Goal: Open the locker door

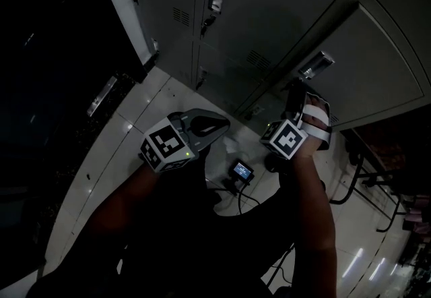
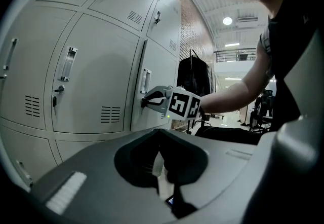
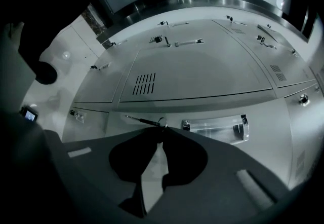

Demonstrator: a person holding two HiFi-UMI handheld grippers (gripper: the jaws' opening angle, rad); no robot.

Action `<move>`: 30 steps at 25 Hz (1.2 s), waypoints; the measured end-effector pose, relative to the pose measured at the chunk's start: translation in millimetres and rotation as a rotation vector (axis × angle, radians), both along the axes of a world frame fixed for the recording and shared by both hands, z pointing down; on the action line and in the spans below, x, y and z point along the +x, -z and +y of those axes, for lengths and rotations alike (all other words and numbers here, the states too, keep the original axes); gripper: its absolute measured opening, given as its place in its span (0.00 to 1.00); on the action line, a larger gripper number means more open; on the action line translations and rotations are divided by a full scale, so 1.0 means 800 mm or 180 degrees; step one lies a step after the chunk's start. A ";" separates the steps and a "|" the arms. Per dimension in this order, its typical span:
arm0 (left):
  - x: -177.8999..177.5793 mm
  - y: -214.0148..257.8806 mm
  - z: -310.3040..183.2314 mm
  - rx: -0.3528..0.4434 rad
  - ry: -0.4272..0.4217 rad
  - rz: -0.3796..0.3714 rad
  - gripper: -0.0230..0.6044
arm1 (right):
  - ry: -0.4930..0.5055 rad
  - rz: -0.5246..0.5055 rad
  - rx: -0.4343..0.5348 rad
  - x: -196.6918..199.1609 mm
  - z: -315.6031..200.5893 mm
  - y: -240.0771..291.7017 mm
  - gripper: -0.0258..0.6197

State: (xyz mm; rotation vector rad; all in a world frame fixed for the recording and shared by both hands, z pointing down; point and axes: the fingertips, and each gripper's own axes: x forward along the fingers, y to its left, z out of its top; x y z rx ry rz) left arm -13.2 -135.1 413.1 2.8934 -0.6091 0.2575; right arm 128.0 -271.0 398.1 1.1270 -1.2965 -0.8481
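The right claw [image 3: 159,125] is pressed up to the locker door [image 3: 283,116], its two dark jaws drawn together at the tips on a small key [image 3: 147,121] that sticks out of the lock. The key's ring sits right at the meeting point. Just beside it on the same door lies a shiny recessed handle [image 3: 215,127]. The door itself sits flush with its neighbours, closed, and the door next to it carries a block of vent slots [image 3: 146,83].

From the head view the right hand [image 1: 315,127], wrapped by a white strap, holds that tool against the bank of grey lockers, the marker cube [image 1: 291,137] facing up.

The left claw [image 1: 222,125] hangs well apart from the lockers, low and to the left. Its jaws are closed with nothing between them, only a pale sliver of light showing along their length. Below and between the two tools, a small device with a lit screen [image 1: 241,170] lies on the glossy tiled floor [image 1: 128,141] with dark cables trailing from it.
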 end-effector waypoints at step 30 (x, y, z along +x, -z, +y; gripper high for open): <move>0.004 -0.010 -0.002 -0.0001 0.0002 -0.0196 0.06 | 0.0002 -0.0122 -0.0154 0.086 0.279 0.004 0.12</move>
